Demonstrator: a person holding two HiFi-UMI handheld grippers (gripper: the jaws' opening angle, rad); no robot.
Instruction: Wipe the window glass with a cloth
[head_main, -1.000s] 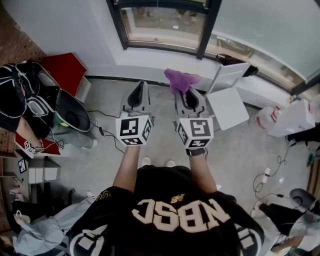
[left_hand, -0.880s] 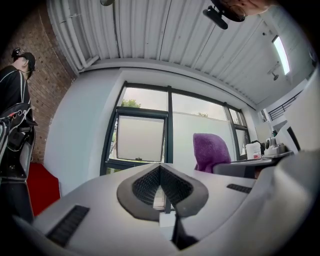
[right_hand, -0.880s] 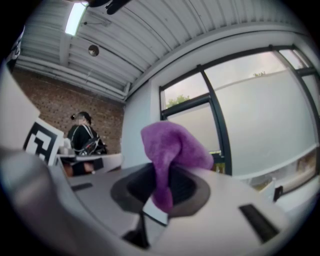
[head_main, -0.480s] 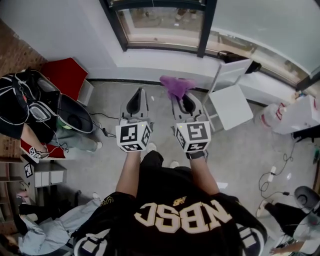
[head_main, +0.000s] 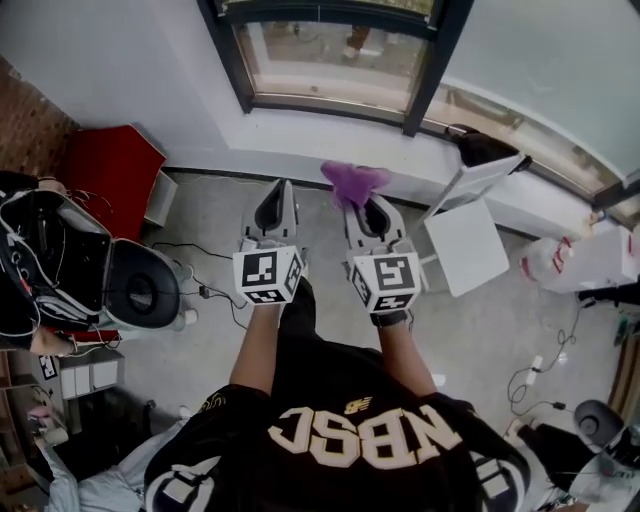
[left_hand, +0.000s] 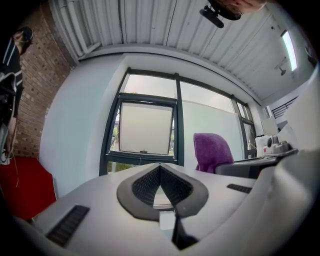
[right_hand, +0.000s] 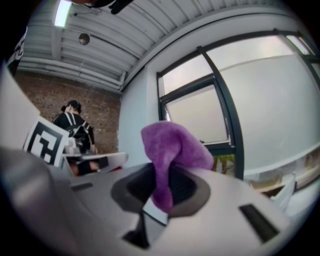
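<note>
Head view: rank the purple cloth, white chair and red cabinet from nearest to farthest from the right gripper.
1. purple cloth, clamped in the right gripper.
2. white chair, just to its right.
3. red cabinet, far left.

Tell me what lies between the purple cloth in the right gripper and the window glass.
Nothing stands there. In the head view, only the white sill separates the purple cloth in the right gripper from the window glass.
</note>
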